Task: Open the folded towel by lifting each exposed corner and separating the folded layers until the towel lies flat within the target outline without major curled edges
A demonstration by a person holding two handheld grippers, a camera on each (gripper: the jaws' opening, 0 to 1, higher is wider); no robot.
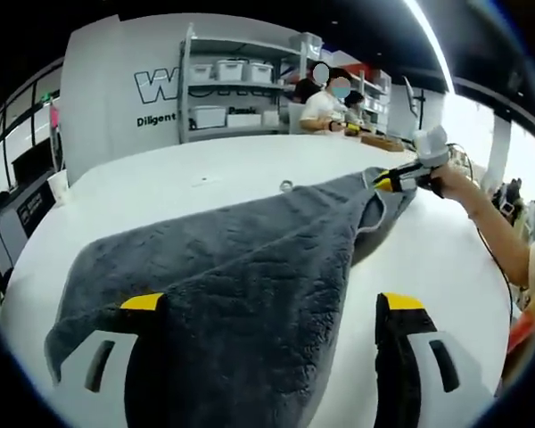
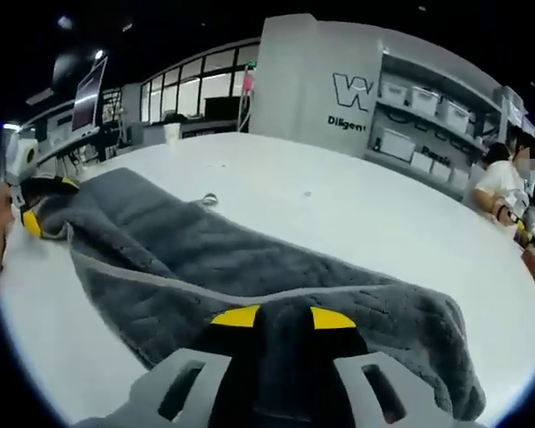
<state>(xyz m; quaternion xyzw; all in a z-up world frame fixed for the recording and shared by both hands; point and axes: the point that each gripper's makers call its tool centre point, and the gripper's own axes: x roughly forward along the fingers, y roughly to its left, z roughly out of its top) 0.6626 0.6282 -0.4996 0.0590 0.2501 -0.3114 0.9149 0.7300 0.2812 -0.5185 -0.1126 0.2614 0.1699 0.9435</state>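
A dark grey towel (image 1: 250,259) lies stretched across the white table (image 1: 160,187), with a pale hem and a small hanging loop (image 1: 286,185) on its far edge. My left gripper (image 1: 272,303) is open, its jaws wide apart on either side of the near end of the towel. At the far corner my right gripper (image 1: 394,181) is shut on the towel and holds that corner a little above the table. In the right gripper view the towel (image 2: 250,267) runs from my right gripper (image 2: 283,316), pinched between its yellow tips, to the left gripper (image 2: 43,203) at the other end.
A person's arm (image 1: 490,223) holds the right gripper at the table's right edge. Shelves with white bins (image 1: 241,89) stand behind the table, and people sit at a bench (image 1: 325,102) at the back. A white cup (image 1: 58,185) stands at the left edge.
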